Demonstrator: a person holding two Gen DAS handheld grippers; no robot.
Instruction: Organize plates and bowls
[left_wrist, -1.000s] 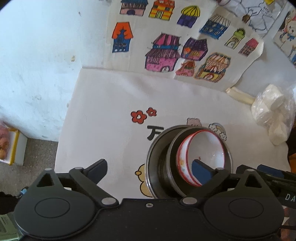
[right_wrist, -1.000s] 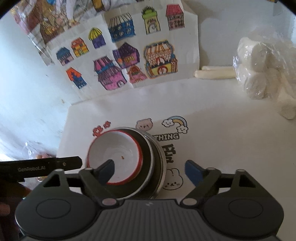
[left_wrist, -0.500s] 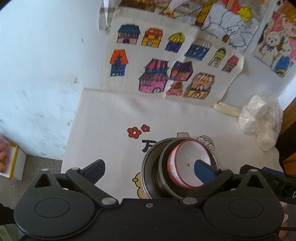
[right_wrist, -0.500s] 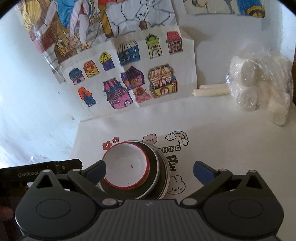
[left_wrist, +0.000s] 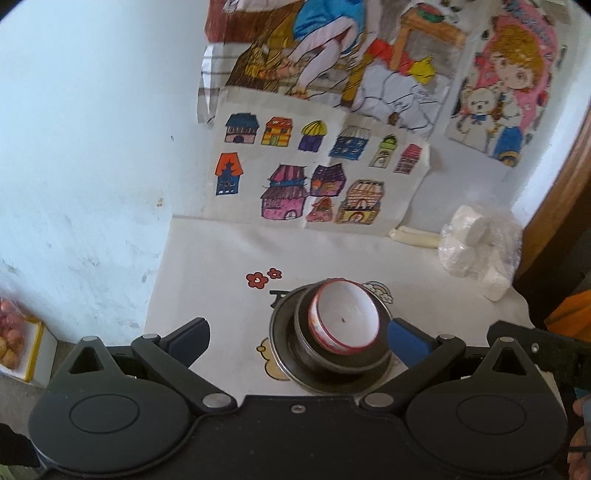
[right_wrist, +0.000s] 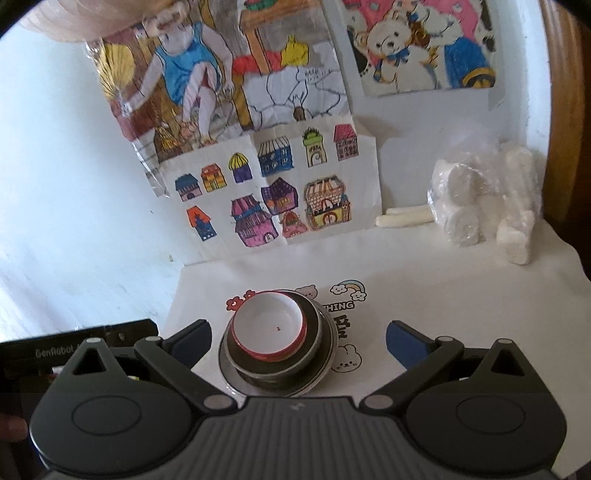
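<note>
A white bowl with a red rim (left_wrist: 345, 320) (right_wrist: 269, 328) sits nested in a dark bowl (left_wrist: 341, 360) (right_wrist: 275, 371), which stands on a steel plate (left_wrist: 282, 354) (right_wrist: 328, 363) on the white printed cloth (left_wrist: 214, 266). My left gripper (left_wrist: 297, 338) is open and empty, held above and behind the stack. My right gripper (right_wrist: 297, 338) is open and empty, also above and behind the stack. The left gripper's body shows at the left edge of the right wrist view (right_wrist: 74, 349).
Coloured drawings (left_wrist: 314, 177) (right_wrist: 273, 192) hang on the white wall behind the table. A plastic bag of white rolls (left_wrist: 476, 247) (right_wrist: 484, 199) and a white stick (right_wrist: 404, 218) lie at the back right. The table's left edge drops to the floor (left_wrist: 155, 295).
Both grippers have pulled back and up from the stack, which now looks smaller and farther. The bowls and plate have stayed in place.
</note>
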